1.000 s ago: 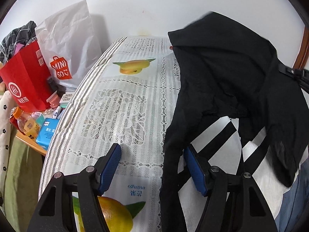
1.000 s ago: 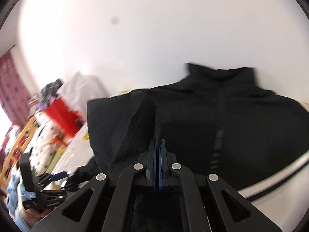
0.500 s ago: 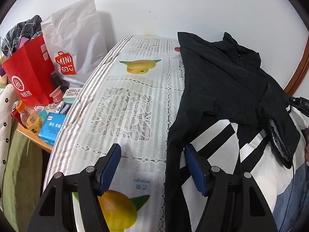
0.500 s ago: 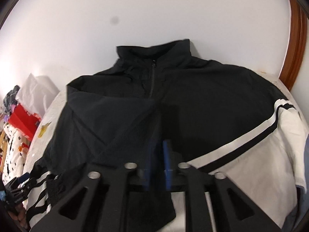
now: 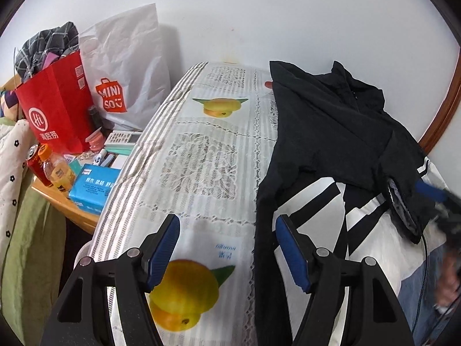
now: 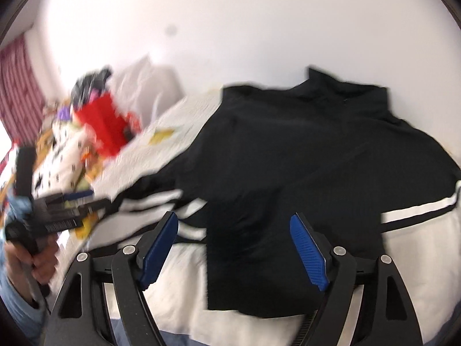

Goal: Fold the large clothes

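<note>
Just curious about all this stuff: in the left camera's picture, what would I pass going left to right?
Red bag → white Miniso bag → mango-print tablecloth → black-and-white jacket → right hand-held gripper.

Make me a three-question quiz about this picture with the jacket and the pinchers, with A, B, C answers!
1. Where is the red bag?
A. on the jacket
B. on the side table left of the bed
C. in a gripper

2. What colour are the fruits printed on the bed cover?
A. yellow
B. purple
C. blue

3. How is the right gripper?
A. shut on a sleeve
B. open
C. out of sight

Answers: 1 B, it stands beside the white bag. 2 A, yellow with green leaves. 3 B, its blue pads stand wide apart above the jacket.
</note>
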### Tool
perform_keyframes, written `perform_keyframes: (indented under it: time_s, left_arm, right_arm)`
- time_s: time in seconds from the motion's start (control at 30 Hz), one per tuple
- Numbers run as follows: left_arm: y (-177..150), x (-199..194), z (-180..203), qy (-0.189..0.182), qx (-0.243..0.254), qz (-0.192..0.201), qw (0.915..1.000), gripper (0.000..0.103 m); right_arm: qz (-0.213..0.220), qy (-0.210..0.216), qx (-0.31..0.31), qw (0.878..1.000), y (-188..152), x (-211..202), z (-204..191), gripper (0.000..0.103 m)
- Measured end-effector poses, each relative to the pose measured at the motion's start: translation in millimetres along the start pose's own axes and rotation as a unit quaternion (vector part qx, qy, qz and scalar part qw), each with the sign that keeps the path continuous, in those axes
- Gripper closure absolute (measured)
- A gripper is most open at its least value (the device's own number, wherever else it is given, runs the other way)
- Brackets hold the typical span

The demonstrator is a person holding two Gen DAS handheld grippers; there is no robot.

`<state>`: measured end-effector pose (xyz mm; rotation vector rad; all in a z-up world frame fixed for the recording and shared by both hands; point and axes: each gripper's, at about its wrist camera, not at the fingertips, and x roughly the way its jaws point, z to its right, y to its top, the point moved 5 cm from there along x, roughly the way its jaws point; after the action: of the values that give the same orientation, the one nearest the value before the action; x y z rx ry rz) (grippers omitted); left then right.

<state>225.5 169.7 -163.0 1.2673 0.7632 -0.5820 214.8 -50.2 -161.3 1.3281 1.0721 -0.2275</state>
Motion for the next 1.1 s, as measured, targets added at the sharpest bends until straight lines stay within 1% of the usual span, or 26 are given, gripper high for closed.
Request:
perform_keyframes:
  time_s: [0.03,0.1,0.13,0.17,0.2,0.23,0.27,0.3,0.37,0.4,0.47,0.53,0.6,0.7,0.8,0.9,0.97,1.0,1.1]
  left_arm:
    - [-1,-1,-2,0.000,-0.001,0.000,1.0000,0.036]
    - [-3,-3,-4,0.002,-0.003,-0.001,1.0000,0.036]
    - [-4,-4,-5,0.002,-0.004,-0.001,1.0000,0.036]
    - [-5,-4,-5,0.003,-0.005,-0.002,1.0000,0.036]
    - [-6,-4,-5,0.003,-0.006,-0.003,1.0000,0.036]
    - [-7,-5,-5,0.004,-0.006,-0.003,1.0000,0.036]
    - [-7,-6,-5,0.005,-0.006,-0.003,1.0000,0.036]
    - [-8,-7,-4,0.005,-0.006,-0.003,1.0000,0.036]
    - [-8,-9,-2,0.005,-0.005,-0.002,1.0000,0.036]
    - [-8,-10,-1,0.006,-0.004,-0.001,1.0000,0.036]
    - [-8,-13,2,0.007,-0.003,0.001,1.0000,0.036]
    - [-7,-14,8,0.007,-0.001,0.003,1.0000,0.036]
    - [-6,-15,16,0.005,0.002,0.002,1.0000,0.036]
    - [-3,-19,32,0.000,0.012,0.005,0.9999,0.036]
    - [-1,-22,47,0.001,0.022,0.010,0.9997,0.036]
    - [2,-22,62,0.001,0.028,0.009,0.9996,0.036]
    - [4,-22,70,0.006,0.033,0.009,0.9994,0.036]
    - [5,-22,74,0.008,0.035,0.008,0.9993,0.036]
    - [7,-22,86,0.011,0.037,0.004,0.9993,0.036]
  right_arm:
    - [-0.013,-0.005,-0.012,1.000,-6,9,-9,0.024]
    - [-0.037,-0.029,-0.036,0.998,-16,27,-20,0.024]
    - [-0.053,-0.063,-0.051,0.995,-21,40,-22,0.024]
    - [-0.057,-0.084,-0.055,0.993,-24,45,-22,0.025]
    - [-0.052,-0.099,-0.056,0.992,-25,49,-21,0.033]
    - [-0.048,-0.102,-0.054,0.992,-26,50,-20,0.051]
    - [-0.049,-0.112,-0.051,0.991,-25,51,-17,0.062]
    - [-0.057,-0.110,-0.045,0.991,-25,52,-14,0.073]
    - [-0.052,-0.088,-0.028,0.994,-19,43,-8,0.081]
    - [-0.044,-0.083,-0.021,0.995,-15,33,-3,0.096]
    - [-0.020,-0.077,-0.005,0.997,-2,5,12,0.096]
    - [0.016,-0.076,0.026,0.997,11,-29,37,0.096]
    - [0.042,-0.097,0.039,0.994,19,-54,63,0.096]
    - [0.071,-0.139,0.073,0.985,23,-90,121,0.096]
    - [0.076,-0.169,0.113,0.976,21,-107,182,0.095]
    - [0.069,-0.177,0.151,0.970,13,-109,237,0.094]
    - [0.060,-0.179,0.174,0.966,3,-105,267,0.091]
    - [0.053,-0.178,0.188,0.964,-4,-102,284,0.088]
    - [0.037,-0.187,0.218,0.957,-21,-99,321,0.087]
